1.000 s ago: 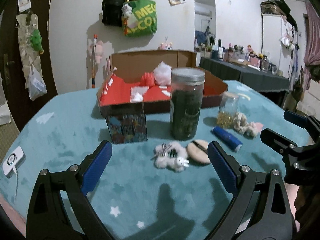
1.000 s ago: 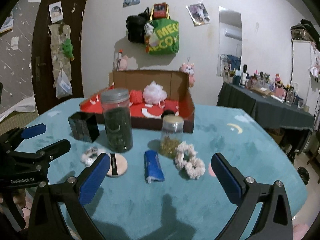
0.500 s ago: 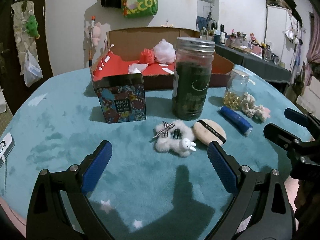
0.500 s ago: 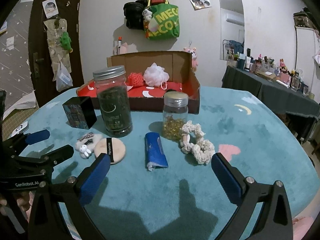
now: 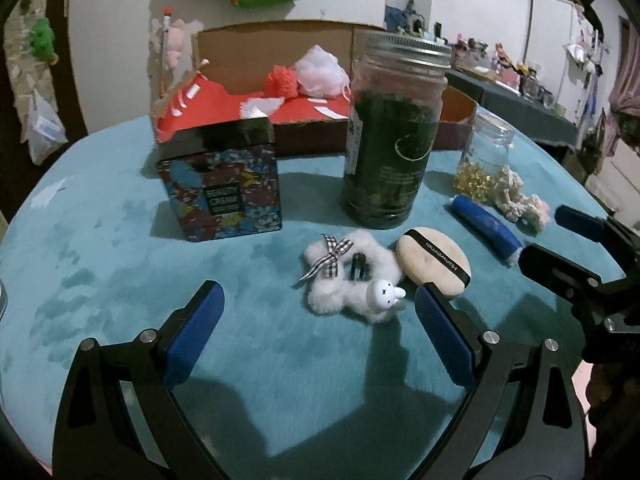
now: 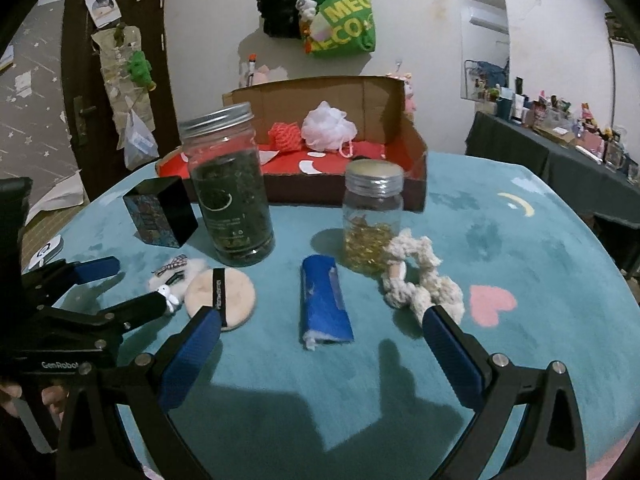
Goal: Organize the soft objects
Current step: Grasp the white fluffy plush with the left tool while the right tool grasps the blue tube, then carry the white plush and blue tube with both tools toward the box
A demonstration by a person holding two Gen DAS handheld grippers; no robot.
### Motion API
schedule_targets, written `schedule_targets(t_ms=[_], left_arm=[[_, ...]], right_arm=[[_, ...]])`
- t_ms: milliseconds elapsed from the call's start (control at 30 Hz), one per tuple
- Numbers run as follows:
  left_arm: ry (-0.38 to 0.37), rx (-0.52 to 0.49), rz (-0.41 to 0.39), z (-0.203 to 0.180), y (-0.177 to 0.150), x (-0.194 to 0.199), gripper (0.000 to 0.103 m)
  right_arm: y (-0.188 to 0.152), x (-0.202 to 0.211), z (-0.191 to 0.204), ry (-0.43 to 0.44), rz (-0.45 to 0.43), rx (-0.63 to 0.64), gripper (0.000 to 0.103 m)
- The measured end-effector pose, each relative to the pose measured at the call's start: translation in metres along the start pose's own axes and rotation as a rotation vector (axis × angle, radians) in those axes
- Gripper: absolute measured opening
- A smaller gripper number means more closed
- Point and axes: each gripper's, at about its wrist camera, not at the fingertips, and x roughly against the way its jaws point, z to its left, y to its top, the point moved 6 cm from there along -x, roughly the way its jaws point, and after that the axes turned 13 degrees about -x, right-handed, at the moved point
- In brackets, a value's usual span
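Observation:
A white fluffy scrunchie with a checked bow and bunny charm lies on the teal table just beyond my open left gripper. A beige powder puff touches its right side. A cream knitted scrunchie lies by my right gripper's right finger. My right gripper is open and empty, with a blue tube lying ahead between its fingers. At the back stands a cardboard box with a red lining; it holds a white mesh puff and an orange one.
A tall dark jar, a small jar of gold capsules and a patterned black box stand between the soft things and the cardboard box. A white device lies at the table's left edge.
Both grippers have moved forward and lower toward the table. The fluffy scrunchie, puff and tube now sit closer to the fingers. Nothing has been picked up.

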Motion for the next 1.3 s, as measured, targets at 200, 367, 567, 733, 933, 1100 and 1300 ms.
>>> schedule_targets(t_ms=[200,367,567,733,933,1100,1300], left_arm=[[-0.040,-0.018,0.044,0.001,0.008,-0.015,0.097],[-0.085,-0.035,0.095,0.000,0.010,-0.031,0.083],[-0.127,-0.092,0.077,-0.006,0.015,-0.033,0.045],[-0.158,-0.127,0.051,-0.014,0.016,-0.029,0.043],[-0.164,-0.120,0.037,-0.012,0.017,-0.025,0.043],[-0.159,-0.113,0.027,-0.009,0.019,-0.020,0.043],[-0.152,-0.113,0.017,-0.006,0.020,-0.014,0.043]], right_arm=[[0.008,-0.014,0.004,0.026,0.036,0.022,0.097],[0.007,-0.030,0.006,0.014,0.081,0.045,0.078],[0.002,-0.044,-0.002,0.040,0.157,0.007,0.030],[0.000,-0.040,0.000,0.074,0.154,0.011,0.026],[-0.002,-0.036,0.006,0.075,0.143,0.031,0.025],[0.000,-0.034,0.007,0.077,0.137,0.029,0.025],[0.001,-0.031,0.008,0.076,0.131,0.036,0.025]])
